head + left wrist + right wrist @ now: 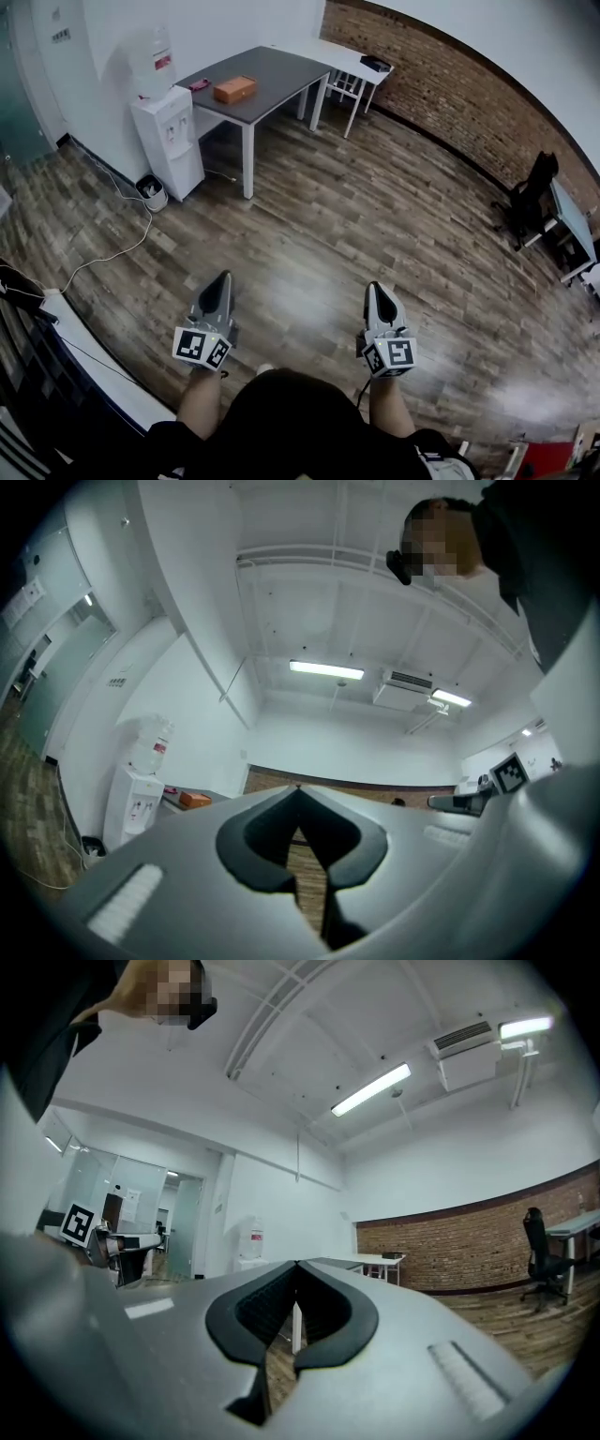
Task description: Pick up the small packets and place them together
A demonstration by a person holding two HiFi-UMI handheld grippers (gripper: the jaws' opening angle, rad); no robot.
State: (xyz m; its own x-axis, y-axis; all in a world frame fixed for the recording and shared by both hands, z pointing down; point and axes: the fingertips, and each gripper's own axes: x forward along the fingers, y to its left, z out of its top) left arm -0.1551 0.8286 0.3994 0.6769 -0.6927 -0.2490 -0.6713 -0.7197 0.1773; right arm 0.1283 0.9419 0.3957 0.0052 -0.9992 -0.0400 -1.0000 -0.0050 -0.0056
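Head view, lower centre: left gripper (223,279) and right gripper (375,287) are held clenched, empty, over wooden floor (375,206).

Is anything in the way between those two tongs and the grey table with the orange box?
Nothing visible: bare floor lies between the left tongs, the right tongs and the table. The water dispenser stands beside it, off the path. Packets cannot be made out.
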